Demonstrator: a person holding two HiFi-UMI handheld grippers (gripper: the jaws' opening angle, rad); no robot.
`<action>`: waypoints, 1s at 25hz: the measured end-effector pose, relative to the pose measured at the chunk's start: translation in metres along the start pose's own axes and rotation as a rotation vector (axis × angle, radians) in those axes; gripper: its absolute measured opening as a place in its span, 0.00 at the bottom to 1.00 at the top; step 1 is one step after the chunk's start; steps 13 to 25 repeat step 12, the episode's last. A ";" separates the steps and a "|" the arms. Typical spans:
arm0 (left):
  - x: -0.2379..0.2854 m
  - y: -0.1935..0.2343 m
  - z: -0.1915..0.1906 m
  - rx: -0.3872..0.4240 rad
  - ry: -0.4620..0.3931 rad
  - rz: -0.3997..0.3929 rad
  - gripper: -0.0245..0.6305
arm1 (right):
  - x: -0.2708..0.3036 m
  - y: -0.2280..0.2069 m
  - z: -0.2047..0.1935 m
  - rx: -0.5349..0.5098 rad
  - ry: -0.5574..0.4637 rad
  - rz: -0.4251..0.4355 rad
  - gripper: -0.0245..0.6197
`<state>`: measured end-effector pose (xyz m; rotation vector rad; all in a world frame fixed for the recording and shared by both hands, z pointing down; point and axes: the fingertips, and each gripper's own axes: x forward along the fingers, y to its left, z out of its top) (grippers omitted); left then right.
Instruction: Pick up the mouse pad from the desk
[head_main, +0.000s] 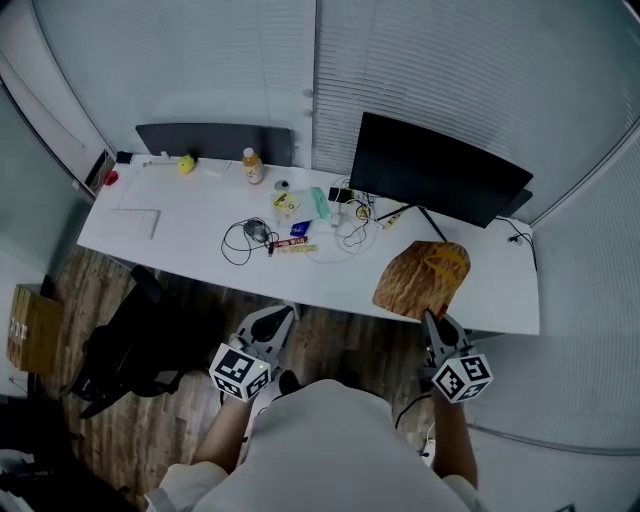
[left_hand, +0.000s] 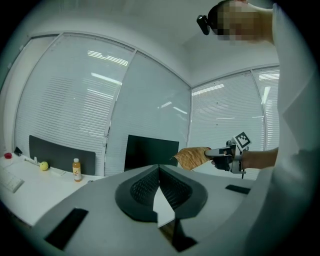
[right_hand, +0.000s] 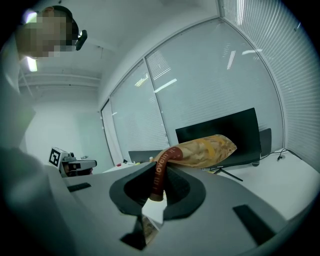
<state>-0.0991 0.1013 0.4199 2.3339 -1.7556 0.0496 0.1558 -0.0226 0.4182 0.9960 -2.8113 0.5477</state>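
The right claw (head_main: 430, 318) is pinched tight on the edge of the mouse pad (head_main: 422, 278). The pad is up in the air, off the bench (head_main: 180, 240). The left claw (head_main: 270, 322) is closed with nothing in it. The pick-up looks done.

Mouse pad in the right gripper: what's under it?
The right gripper holds the mouse pad above the white desk. Bare desk shows around it; the patch directly beneath is covered in the head view. The right gripper view shows nothing hanging under it.
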 end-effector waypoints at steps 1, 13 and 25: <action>0.000 0.001 0.001 -0.002 -0.003 -0.001 0.07 | 0.000 0.001 0.001 -0.001 -0.001 -0.001 0.12; 0.004 0.007 0.005 -0.001 -0.017 -0.005 0.07 | 0.002 0.008 0.006 -0.007 -0.016 0.008 0.12; 0.004 0.007 0.005 -0.001 -0.017 -0.005 0.07 | 0.002 0.008 0.006 -0.007 -0.016 0.008 0.12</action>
